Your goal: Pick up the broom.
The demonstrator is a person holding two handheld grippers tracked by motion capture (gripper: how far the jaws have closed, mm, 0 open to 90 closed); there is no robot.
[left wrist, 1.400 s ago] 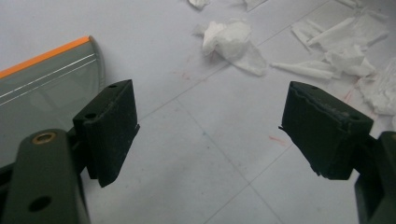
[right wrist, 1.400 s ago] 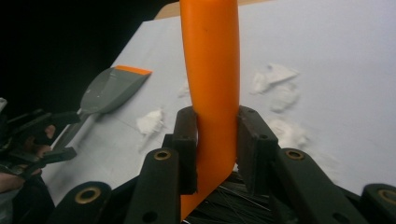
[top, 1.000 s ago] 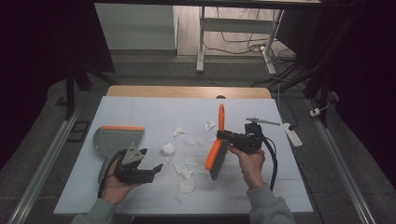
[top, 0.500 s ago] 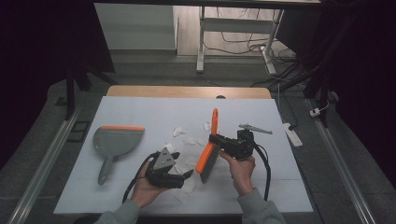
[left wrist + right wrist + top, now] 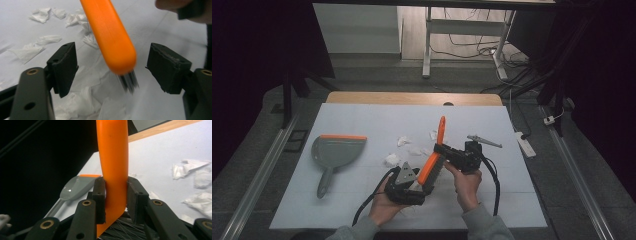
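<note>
- No brand, label or writing readable on anything.
- Right hand-held gripper clamped on the orange brush, pads pressing both sides of its handle.
- Brush over the near middle of the bench; long axis slanted, handle tip up and far, bristle end down, near and left.
- Left hand-held gripper jaws apart, have just been closing a little; the bristle end hangs between them, untouched.
- White paper scraps scattered mid-bench, just by the brush.
- Grey dustpan lies well left, orange edge far, handle pointing near.
</note>
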